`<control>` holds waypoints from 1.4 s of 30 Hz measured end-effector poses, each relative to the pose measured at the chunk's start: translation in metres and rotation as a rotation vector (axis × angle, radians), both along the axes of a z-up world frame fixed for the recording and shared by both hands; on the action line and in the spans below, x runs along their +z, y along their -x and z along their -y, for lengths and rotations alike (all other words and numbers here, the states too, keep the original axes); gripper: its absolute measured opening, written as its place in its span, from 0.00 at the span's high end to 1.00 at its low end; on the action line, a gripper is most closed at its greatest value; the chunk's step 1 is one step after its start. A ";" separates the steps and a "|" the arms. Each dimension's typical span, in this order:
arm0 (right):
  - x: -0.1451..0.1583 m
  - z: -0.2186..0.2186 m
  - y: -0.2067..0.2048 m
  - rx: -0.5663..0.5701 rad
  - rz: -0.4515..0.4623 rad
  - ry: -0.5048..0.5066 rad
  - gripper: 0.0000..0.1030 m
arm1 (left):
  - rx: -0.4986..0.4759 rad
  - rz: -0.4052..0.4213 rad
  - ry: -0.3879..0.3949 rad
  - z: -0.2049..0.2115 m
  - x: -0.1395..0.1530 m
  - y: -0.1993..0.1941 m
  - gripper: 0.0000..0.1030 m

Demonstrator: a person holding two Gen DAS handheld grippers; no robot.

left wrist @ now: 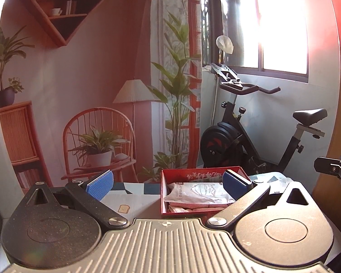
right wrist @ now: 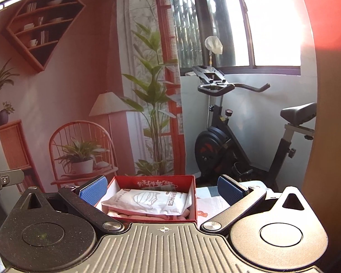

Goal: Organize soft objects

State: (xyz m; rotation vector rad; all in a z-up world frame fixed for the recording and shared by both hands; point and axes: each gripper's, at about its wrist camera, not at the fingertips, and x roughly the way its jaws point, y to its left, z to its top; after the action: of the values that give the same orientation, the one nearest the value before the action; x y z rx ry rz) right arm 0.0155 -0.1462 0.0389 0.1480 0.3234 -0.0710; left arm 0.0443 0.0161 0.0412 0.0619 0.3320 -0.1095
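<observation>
Two hand-held grippers, both spread wide and empty, above a red cardboard box of soft goods.

Left gripper (left wrist: 167, 184) and right gripper (right wrist: 161, 189) each show blue pads (left wrist: 100, 184) far apart, gripping nothing. The red box (right wrist: 194, 207) sits low in the centre of both views on a patterned tablecloth (left wrist: 125, 199); inside it a white face-mask packet (right wrist: 147, 201) lies on folded pink cloth (right wrist: 138, 216). An exercise bike (right wrist: 238, 141) stands at right, behind the table.
</observation>
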 end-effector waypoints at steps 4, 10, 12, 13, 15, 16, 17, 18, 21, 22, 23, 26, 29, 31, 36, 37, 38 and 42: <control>0.000 0.000 0.000 -0.004 0.000 0.008 0.00 | -0.001 -0.006 0.000 0.000 0.000 0.000 0.00; 0.000 -0.002 -0.001 -0.003 -0.005 0.010 0.00 | 0.001 -0.029 0.005 0.000 -0.002 -0.004 0.00; -0.001 -0.002 -0.001 -0.001 -0.007 0.012 0.00 | 0.002 -0.037 0.010 -0.001 -0.003 -0.004 0.00; -0.002 -0.003 -0.002 -0.001 -0.009 0.012 0.00 | 0.002 -0.039 0.009 -0.001 -0.003 -0.004 0.00; -0.003 -0.003 -0.003 0.000 -0.014 0.011 0.00 | 0.004 -0.042 0.007 -0.001 -0.004 -0.005 0.00; -0.003 -0.003 -0.003 0.001 -0.016 0.012 0.00 | 0.003 -0.042 0.006 -0.001 -0.004 -0.004 0.00; -0.004 -0.003 -0.003 0.001 -0.017 0.013 0.00 | 0.004 -0.043 0.006 -0.001 -0.005 -0.004 0.00; -0.004 -0.004 -0.003 0.000 -0.018 0.016 0.00 | 0.004 -0.044 0.005 -0.001 -0.005 -0.004 0.00; -0.004 -0.004 -0.003 0.000 -0.018 0.019 0.00 | 0.002 -0.046 0.006 0.000 -0.004 -0.005 0.00; -0.004 -0.004 -0.003 -0.001 -0.018 0.019 0.00 | 0.002 -0.047 0.007 0.000 -0.004 -0.005 0.00; -0.004 -0.004 -0.003 0.000 -0.018 0.019 0.00 | 0.003 -0.047 0.007 0.000 -0.004 -0.005 0.00; -0.003 -0.004 -0.005 0.000 -0.018 0.019 0.00 | 0.001 -0.049 0.009 0.000 -0.004 -0.006 0.00; -0.003 -0.004 -0.005 -0.001 -0.018 0.019 0.00 | 0.002 -0.052 0.009 0.000 -0.005 -0.005 0.00; -0.003 -0.004 -0.005 -0.001 -0.018 0.020 0.00 | 0.001 -0.054 0.009 0.000 -0.005 -0.005 0.00; -0.003 -0.004 -0.005 0.002 -0.019 0.022 0.00 | 0.003 -0.056 0.006 0.001 -0.005 -0.006 0.00; -0.003 -0.004 -0.005 0.003 -0.019 0.023 0.00 | 0.002 -0.056 0.008 0.001 -0.006 -0.005 0.00; -0.003 -0.004 -0.004 0.004 -0.019 0.024 0.00 | 0.002 -0.056 0.008 0.001 -0.006 -0.005 0.00; -0.003 -0.003 -0.005 0.005 -0.020 0.025 0.00 | -0.004 -0.056 0.013 0.001 -0.006 -0.004 0.00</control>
State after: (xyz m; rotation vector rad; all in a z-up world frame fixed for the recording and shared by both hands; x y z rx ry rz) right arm 0.0201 -0.1428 0.0363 0.1215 0.3425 -0.0717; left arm 0.0486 0.0153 0.0350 0.0467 0.3870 -0.1177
